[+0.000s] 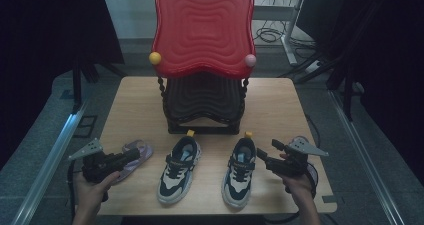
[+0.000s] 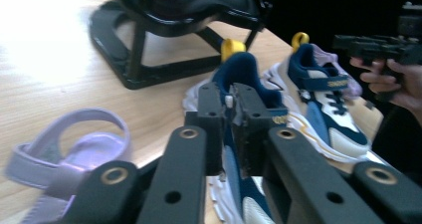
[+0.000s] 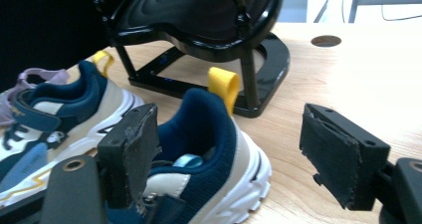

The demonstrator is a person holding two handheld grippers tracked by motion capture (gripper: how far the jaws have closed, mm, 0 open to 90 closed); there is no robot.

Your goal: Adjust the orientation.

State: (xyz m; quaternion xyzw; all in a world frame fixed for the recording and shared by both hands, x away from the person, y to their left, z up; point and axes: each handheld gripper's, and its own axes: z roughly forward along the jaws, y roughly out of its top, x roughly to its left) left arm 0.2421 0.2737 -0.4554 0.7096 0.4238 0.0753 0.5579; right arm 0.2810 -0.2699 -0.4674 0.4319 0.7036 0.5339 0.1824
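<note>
Two navy-and-cream sneakers stand side by side just in front of the black rack (image 1: 202,107), heels with yellow pull tabs toward it: the left sneaker (image 1: 179,169) and the right sneaker (image 1: 240,171). The right gripper (image 1: 261,154) hovers at the right sneaker's heel, jaws wide apart and clamped on nothing (one pad sits over the shoe's collar in the right gripper view). The left gripper (image 1: 134,155) has its jaws nearly together, empty, over a lilac sandal (image 1: 134,152) left of the sneakers.
</note>
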